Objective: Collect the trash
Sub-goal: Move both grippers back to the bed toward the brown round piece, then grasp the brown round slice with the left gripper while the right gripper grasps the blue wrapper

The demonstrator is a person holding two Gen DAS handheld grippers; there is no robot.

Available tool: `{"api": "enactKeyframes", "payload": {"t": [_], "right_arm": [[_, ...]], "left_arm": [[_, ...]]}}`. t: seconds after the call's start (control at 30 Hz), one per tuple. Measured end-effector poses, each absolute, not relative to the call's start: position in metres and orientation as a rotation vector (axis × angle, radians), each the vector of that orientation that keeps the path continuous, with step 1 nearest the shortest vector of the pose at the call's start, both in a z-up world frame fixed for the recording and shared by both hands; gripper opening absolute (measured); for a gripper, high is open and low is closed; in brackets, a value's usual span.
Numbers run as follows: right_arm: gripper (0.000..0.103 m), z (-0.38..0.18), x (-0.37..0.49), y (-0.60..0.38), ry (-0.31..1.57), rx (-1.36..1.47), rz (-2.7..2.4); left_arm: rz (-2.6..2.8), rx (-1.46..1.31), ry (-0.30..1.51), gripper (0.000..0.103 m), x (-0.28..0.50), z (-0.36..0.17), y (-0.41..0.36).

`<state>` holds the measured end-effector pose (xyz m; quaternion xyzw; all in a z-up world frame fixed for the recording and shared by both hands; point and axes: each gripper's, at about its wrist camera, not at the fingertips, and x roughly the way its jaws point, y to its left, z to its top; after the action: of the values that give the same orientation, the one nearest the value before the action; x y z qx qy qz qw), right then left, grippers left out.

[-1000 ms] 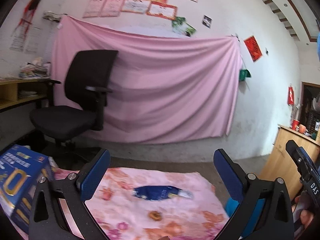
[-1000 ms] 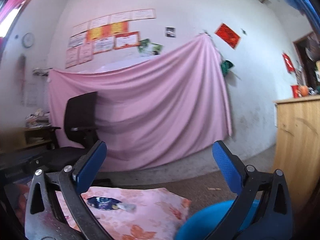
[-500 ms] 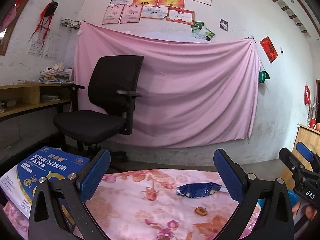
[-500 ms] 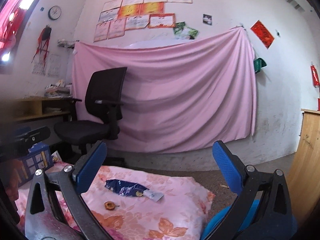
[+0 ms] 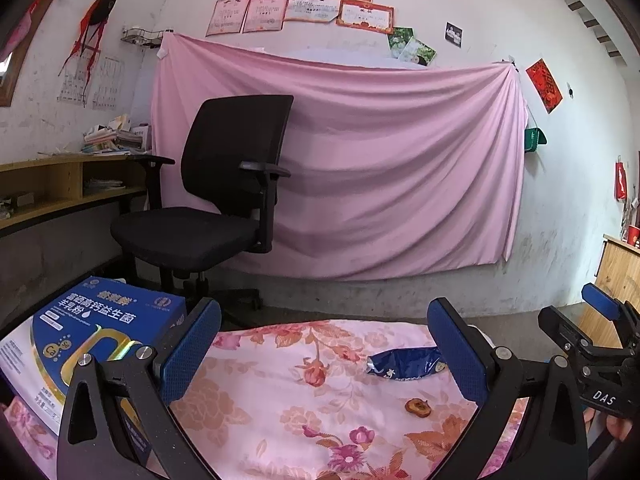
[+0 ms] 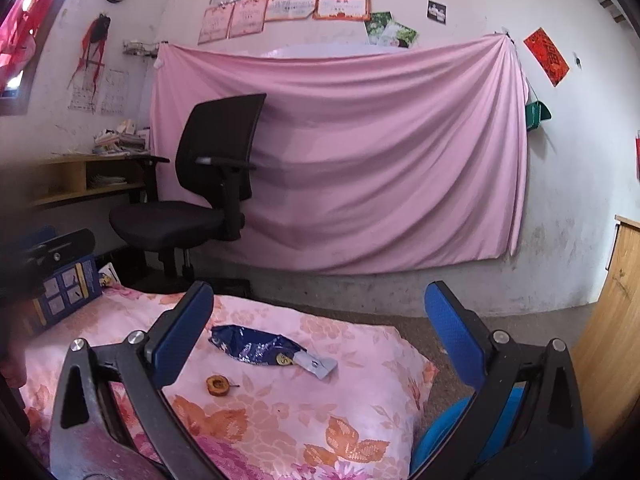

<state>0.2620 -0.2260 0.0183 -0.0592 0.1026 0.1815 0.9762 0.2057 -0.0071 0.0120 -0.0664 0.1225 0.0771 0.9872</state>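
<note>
Left wrist view: your left gripper is held level above the near part of the flowered cloth, pointing toward the pink sheet on the wall, its jaws spread wide with nothing between them. The blue wrapper lies crumpled on the cloth, just inside the right-hand finger, whose pad covers the wrapper's right end. A small brown fruit piece sits on the cloth just nearer you than the wrapper, apart from it. Well left of the wrapper, a blue box rests at the cloth's left edge, partly behind the left-hand finger. Your right gripper shows to the right of the wrapper, at the frame's edge, with your fingertips beneath it.

In the right wrist view, your right gripper is also level and aimed at the sheet, jaws wide apart and holding nothing. The wrapper lies between its fingers in the frame, on the cloth, its pale torn end pointing right. The fruit piece sits just left of and nearer than the wrapper. A blue bin stands right of the wrapper, below the cloth's right edge, mostly hidden behind the right-hand finger. The black chair stands beyond the wrapper, against the sheet.
</note>
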Motion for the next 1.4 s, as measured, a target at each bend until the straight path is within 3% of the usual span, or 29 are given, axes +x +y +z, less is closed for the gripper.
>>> {"api": "enactKeyframes", "payload": {"t": [0.5,0.57,0.63,0.73,0.87,0.93,1.07,1.2,1.4], "right_arm": [[0.103,-0.013,0.32,-0.244,0.498,-0.029,0.335],[0.103,-0.018,0.33,-0.248,0.548,-0.001,0.344],[0.103,-0.022,0.339,-0.251,0.582,0.028,0.353],[0.103,-0.028,0.35,-0.253,0.629,0.05,0.356],[0.103,-0.037,0.361,-0.247,0.696,0.037,0.388],[0.103,-0.042,0.365,-0.244,0.727,0.035,0.42],[0.103,-0.044,0.37,-0.249,0.76,0.048,0.42],[0.103,-0.05,0.379,-0.252,0.805,0.058,0.433],[0.103,-0.052,0.392,-0.239,0.829,0.007,0.502]], "left_arm": [[0.024,-0.104,0.562,0.099,0.262,-0.028,-0.022],[-0.031,-0.1,0.621,0.092,0.272,-0.036,-0.027],[-0.086,-0.1,0.697,0.075,0.285,-0.047,-0.032],[-0.159,-0.103,0.793,0.064,0.301,-0.06,-0.039],[-0.23,-0.099,0.869,0.056,0.319,-0.073,-0.05],[-0.26,-0.093,0.898,0.044,0.325,-0.077,-0.057],[-0.311,-0.061,0.958,0.039,0.34,-0.088,-0.071],[-0.297,-0.02,0.978,0.024,0.352,-0.093,-0.076],[-0.273,-0.02,0.96,0.023,0.353,-0.093,-0.066]]}}
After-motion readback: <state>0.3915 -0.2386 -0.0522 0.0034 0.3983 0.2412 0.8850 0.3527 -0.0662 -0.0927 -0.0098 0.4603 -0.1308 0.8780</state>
